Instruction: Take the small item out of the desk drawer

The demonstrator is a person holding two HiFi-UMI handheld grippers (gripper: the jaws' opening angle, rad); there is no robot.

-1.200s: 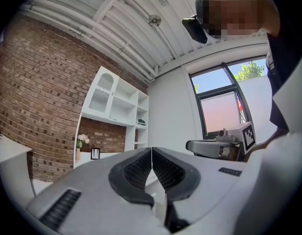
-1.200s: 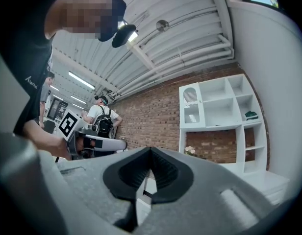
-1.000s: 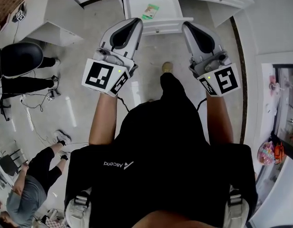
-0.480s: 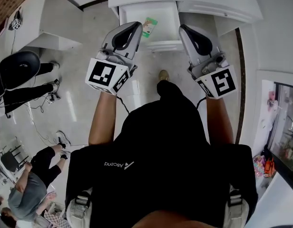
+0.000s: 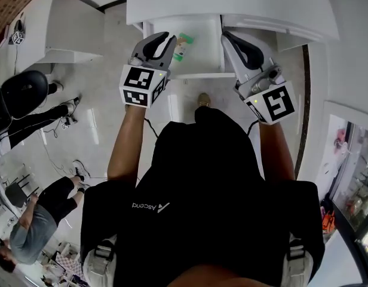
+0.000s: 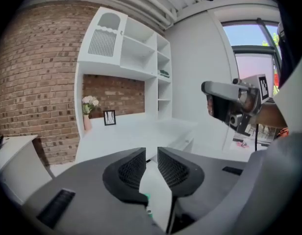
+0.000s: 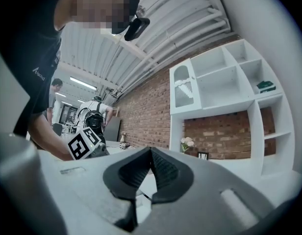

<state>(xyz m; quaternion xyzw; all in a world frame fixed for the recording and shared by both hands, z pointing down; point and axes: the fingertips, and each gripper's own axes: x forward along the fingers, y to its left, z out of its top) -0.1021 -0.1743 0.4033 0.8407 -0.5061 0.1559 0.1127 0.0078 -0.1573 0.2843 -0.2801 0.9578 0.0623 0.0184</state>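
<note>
The white desk drawer (image 5: 196, 75) stands pulled out at the top of the head view. A small green packet (image 5: 181, 45) lies inside it, toward its left side. My left gripper (image 5: 169, 39) hovers over the drawer's left part, tips just beside the packet. Its jaws are opening: in the left gripper view, the left gripper (image 6: 151, 164) shows a narrow gap with nothing between the pads, and a green sliver of the packet (image 6: 147, 198) below. My right gripper (image 5: 224, 36) hangs over the drawer's right rim, and in its own view the right gripper (image 7: 150, 154) is shut and empty.
The white desk top (image 5: 232, 5) runs behind the drawer, and a second white desk (image 5: 64, 28) stands at the left. A seated person in black (image 5: 23, 94) and another person (image 5: 40, 220) are on the left floor. A white shelf unit (image 6: 136, 48) rises against the brick wall.
The drawer has come nearer in the head view. My left gripper has moved forward over the drawer, up to the green packet. The right gripper has kept to the drawer's right side.
</note>
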